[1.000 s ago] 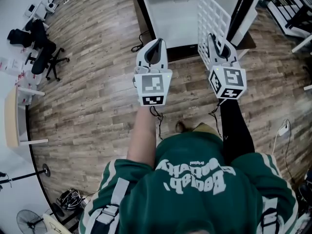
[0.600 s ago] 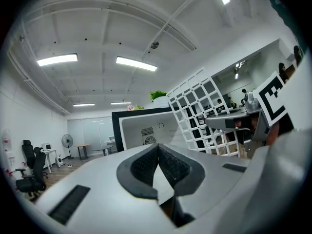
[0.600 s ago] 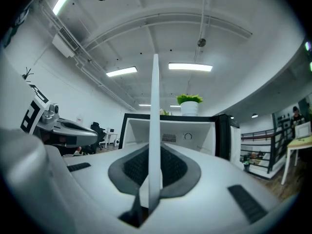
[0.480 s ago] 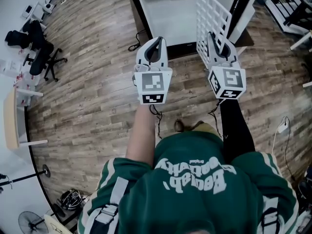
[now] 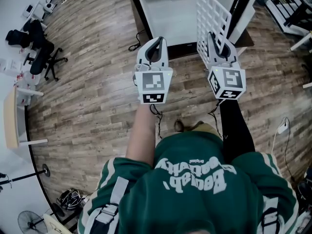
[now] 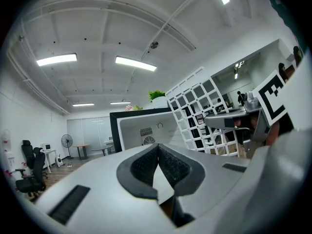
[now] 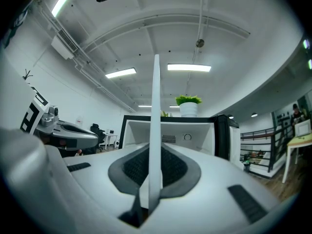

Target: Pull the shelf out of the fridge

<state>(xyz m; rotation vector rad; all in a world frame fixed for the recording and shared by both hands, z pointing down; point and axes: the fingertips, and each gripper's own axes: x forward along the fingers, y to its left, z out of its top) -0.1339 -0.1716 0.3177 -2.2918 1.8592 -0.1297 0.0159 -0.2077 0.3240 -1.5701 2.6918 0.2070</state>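
White lattice shelf [image 5: 212,14], pinched edge-on in the right gripper [image 5: 215,39], already looks clear of the open fridge [image 5: 168,18], just before its right side; the left gripper [image 5: 157,44] is clenched on nothing, so little seems left.

I have both arms stretched forward, side by side, toward the top of the head view. The left tool [image 5: 158,41], a white shell with dark ribbed pads [image 6: 144,165], sits centre-left in the frame. Its black-and-white marker cube [image 5: 154,87] faces up at me. In its own view the pads meet at their tips with nothing between them. My left forearm [image 5: 141,130] is bare. The right tool [image 5: 213,36], of the same make, sits centre-right at about the same height, on my black-sleeved right arm [image 5: 236,126]. Its jaws are clamped on the thin edge of the white lattice shelf [image 7: 155,106], which stands upright between them.
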